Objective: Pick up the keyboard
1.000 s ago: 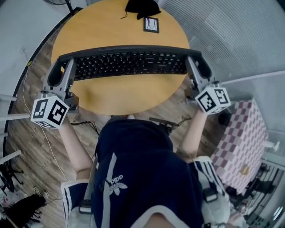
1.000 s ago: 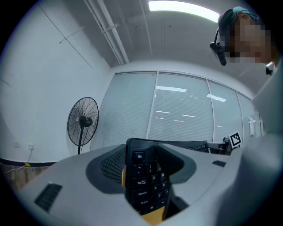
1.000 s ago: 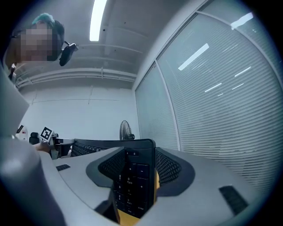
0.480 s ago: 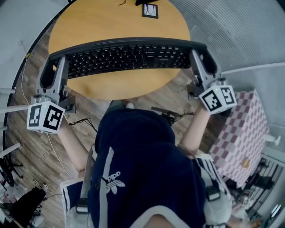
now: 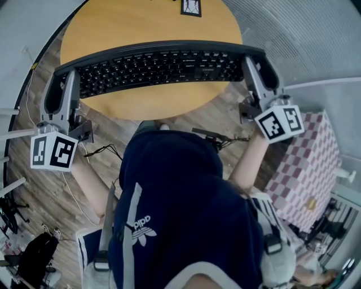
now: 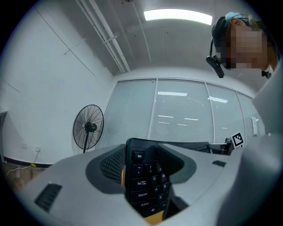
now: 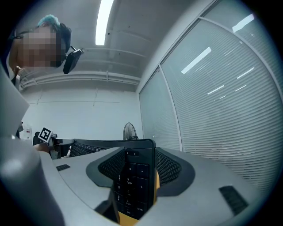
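A long black keyboard (image 5: 155,65) hangs in the air above the round wooden table (image 5: 141,28), held by both ends. My left gripper (image 5: 59,90) is shut on its left end, where the Esc key end (image 6: 142,176) sits between the jaws. The right gripper (image 5: 256,70) is shut on the right end, clamping the number pad end (image 7: 132,176). Both gripper views tilt upward toward the ceiling, with the keyboard's edge standing upright between the grey jaws.
A small marker card (image 5: 191,7) lies at the table's far edge. A checkered pink box (image 5: 304,169) stands on the floor to the right. Cables (image 5: 101,152) trail over the wooden floor. A standing fan (image 6: 88,128) and window blinds (image 6: 185,114) show behind.
The keyboard has risen off the table with both grippers and now sits closer to the head camera; the table has slid up in the view.
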A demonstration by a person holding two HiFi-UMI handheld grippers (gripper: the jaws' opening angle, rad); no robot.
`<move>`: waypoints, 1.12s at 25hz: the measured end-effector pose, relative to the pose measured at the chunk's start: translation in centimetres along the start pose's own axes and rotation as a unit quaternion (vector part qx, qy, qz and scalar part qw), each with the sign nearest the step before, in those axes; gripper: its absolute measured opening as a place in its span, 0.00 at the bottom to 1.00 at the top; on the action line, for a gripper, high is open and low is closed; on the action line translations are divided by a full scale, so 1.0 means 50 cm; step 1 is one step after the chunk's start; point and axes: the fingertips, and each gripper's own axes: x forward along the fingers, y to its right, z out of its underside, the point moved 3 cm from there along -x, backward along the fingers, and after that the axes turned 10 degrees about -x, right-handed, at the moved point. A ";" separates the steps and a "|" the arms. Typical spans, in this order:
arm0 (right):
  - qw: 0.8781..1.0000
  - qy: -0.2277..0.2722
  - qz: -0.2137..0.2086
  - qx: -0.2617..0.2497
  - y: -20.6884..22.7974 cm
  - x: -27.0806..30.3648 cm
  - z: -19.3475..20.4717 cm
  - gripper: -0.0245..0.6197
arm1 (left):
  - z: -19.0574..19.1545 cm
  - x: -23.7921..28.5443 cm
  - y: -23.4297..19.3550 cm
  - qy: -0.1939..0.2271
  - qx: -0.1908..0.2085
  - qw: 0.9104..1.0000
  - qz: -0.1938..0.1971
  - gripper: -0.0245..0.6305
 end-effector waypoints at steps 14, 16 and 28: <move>1.000 -0.011 0.009 0.002 -0.001 -0.005 0.001 0.35 | 0.001 0.009 -0.005 -0.010 -0.005 1.000 0.009 0.36; 1.000 -0.011 0.008 0.003 0.000 -0.005 0.003 0.35 | 0.001 0.009 -0.004 -0.012 -0.005 1.000 0.009 0.36; 1.000 -0.008 0.006 0.002 0.001 -0.004 0.002 0.35 | -0.001 0.005 -0.002 -0.006 -0.004 1.000 0.010 0.36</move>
